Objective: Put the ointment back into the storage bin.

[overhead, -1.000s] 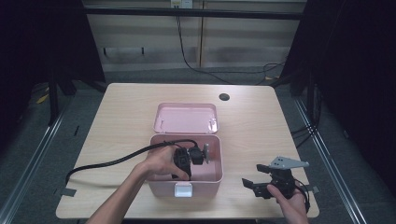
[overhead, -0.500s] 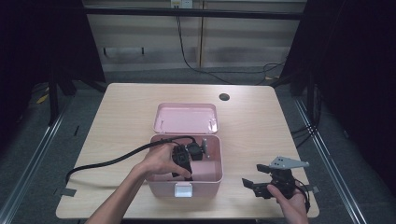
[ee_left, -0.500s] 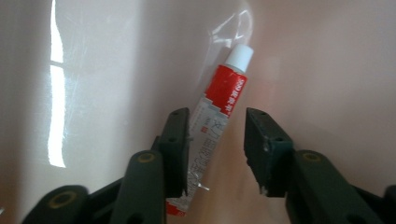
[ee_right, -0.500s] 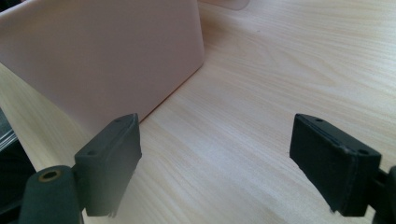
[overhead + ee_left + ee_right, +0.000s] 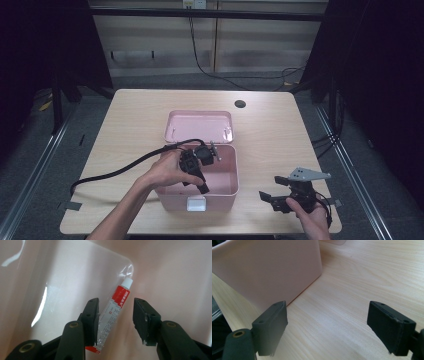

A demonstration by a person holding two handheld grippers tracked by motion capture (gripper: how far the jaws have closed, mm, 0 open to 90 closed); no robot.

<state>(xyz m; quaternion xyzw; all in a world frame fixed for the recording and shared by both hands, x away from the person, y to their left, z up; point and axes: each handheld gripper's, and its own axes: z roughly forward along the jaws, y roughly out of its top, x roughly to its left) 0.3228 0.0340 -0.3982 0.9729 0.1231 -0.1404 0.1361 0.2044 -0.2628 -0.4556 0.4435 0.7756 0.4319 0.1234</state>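
Note:
A pink box (image 5: 220, 200) stands open on the table, its lid (image 5: 200, 126) tipped back behind it. My left gripper (image 5: 202, 185) points down into the box, held by a hand from the left. Its jaws have just been opening and now stand apart, pressing on nothing. A red and white glue tube (image 5: 113, 312) lies loose on the box floor (image 5: 62, 290), seen between and below the left gripper (image 5: 115, 301). My right gripper (image 5: 272, 188) rests near the table's front right edge, open and with nothing between its fingers. It (image 5: 328, 312) faces the box's outer wall (image 5: 269, 272).
A thick black cable (image 5: 115, 172) trails from the left gripper across the table's left half (image 5: 140, 115). A white latch (image 5: 196, 203) sits on the box's front. A dark round hole (image 5: 240, 104) marks the table's far side. Dark floor and rails surround the table.
The left hand and its gripper have lifted a little above the box. The right gripper has kept still.

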